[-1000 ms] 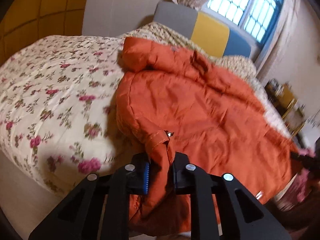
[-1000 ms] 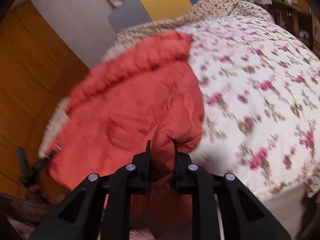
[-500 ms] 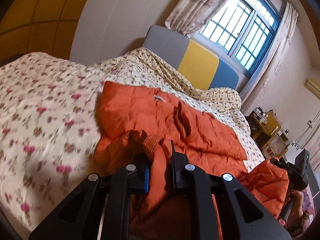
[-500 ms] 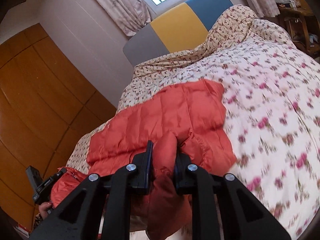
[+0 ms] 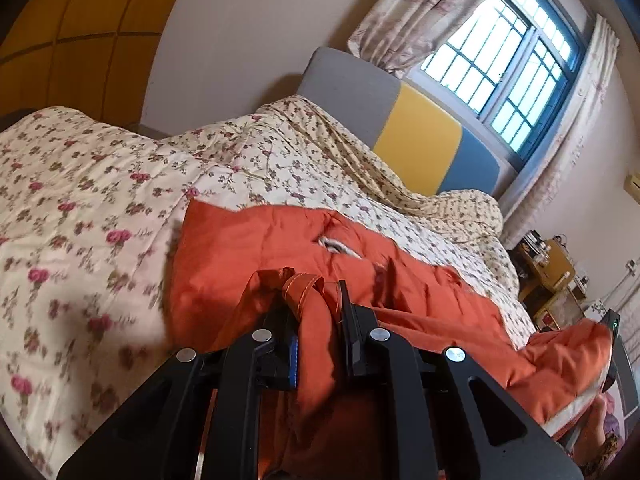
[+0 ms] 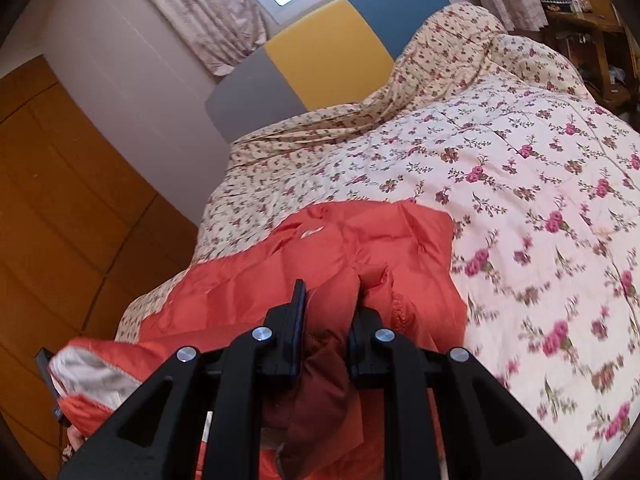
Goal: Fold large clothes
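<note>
An orange padded jacket (image 5: 256,248) lies on the floral quilt of a bed, its far part flat and its near part lifted. My left gripper (image 5: 318,312) is shut on a stitched hem of the jacket. My right gripper (image 6: 330,312) is shut on a puffy fold of the same jacket (image 6: 360,236). In the left wrist view the other end of the jacket (image 5: 560,364) hangs at the right by a black device. In the right wrist view the pale lining (image 6: 92,372) shows at the lower left.
The floral quilt (image 6: 540,184) covers the bed. A grey, yellow and blue headboard (image 5: 416,132) stands under a barred window (image 5: 508,64). Wooden wardrobe panels (image 6: 48,208) line one side. A cluttered wooden bedside stand (image 5: 552,276) stands on the other side.
Both grippers have lifted the near edge of the jacket up and carried it toward the headboard. The jacket now doubles over itself and the views have tilted up to the window.
</note>
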A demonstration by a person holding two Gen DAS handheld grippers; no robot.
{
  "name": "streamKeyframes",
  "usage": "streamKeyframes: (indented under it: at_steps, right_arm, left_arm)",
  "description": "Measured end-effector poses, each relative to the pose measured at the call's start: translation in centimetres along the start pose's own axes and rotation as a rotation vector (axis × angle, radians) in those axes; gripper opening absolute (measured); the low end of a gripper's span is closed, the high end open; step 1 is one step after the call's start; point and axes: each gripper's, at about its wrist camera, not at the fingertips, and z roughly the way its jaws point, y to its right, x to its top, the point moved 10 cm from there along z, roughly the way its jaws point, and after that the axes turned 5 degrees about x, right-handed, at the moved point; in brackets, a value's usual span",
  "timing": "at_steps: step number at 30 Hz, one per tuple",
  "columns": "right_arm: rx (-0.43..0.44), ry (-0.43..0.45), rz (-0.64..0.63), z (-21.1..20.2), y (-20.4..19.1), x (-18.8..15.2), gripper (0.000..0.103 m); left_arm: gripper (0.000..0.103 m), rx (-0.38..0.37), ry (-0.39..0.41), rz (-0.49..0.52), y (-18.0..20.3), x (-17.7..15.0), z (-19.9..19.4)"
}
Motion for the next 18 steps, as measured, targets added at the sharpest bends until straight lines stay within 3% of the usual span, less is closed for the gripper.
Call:
streamKeyframes:
  at_steps: [6, 10, 13, 16, 18]
  right_arm:
    - [-0.122, -0.016, -0.02, 3.7, 2.0, 1.4, 0.016]
    - [-0.155, -0.031, -0.005, 5.8, 3.1, 1.5, 0.016]
    - [-0.163, -0.038, 0.016, 7.1, 3.7, 1.4, 0.019]
    - [-0.124, -0.035, 0.054, 7.7, 4.0, 1.7, 0.03]
    - [-0.073, -0.02, 0.076, 7.4, 3.7, 2.0, 0.053]
  left_arm:
    - [0.015, 0.061, -0.003, 0.001, -0.8, 1.5, 3.2]
    - [0.015, 0.095, -0.032, 0.023, -1.1, 1.4, 5.4]
    - [0.016, 0.091, -0.066, -0.031, -1.8, 1.1, 6.3]
    - [0.026, 0.044, -0.087, -0.116, -2.4, 1.3, 6.4]
    - [0.041, 0.007, -0.083, -0.172, -2.9, 1.9, 5.9]
